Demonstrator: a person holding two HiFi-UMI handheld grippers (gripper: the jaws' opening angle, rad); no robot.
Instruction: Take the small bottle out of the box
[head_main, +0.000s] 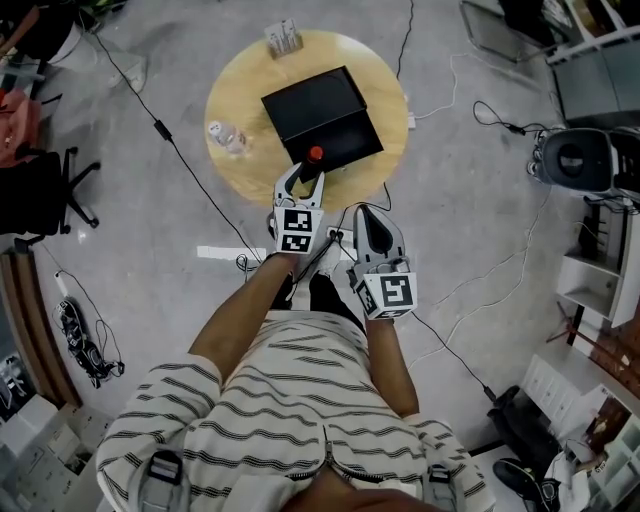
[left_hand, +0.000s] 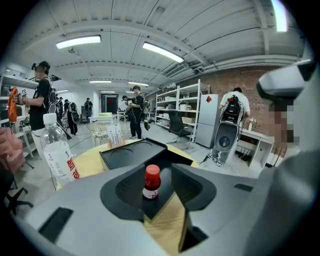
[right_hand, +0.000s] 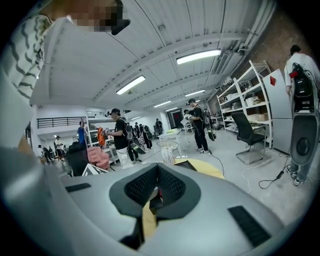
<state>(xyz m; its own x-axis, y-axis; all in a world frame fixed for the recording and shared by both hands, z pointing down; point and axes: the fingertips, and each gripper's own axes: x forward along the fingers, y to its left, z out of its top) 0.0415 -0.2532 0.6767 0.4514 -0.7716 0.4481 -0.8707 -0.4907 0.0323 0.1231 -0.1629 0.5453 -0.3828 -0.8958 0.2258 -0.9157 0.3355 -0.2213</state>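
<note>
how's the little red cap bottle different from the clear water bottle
Size: the small bottle is far shorter than the water bottle.
Look: the small bottle has a red cap and a dark body; the water bottle has a white cap and a clear body.
Place: the small bottle stands on the black box's near corner between the open left tongs; the water bottle stands on the bare table, left of the box.
Both are upright and capped.

No word or number can be read. Red characters are printed on the water bottle (left_hand: 59, 156) label, too blurred to be made out. The small bottle (left_hand: 151, 184) label is illegible. A red diamond sign (left_hand: 208, 99) is fixed on a white cabinet (left_hand: 210, 125). Square markers are borne by two cubes: the left cube (head_main: 297, 229) and the right cube (head_main: 390, 293).
</note>
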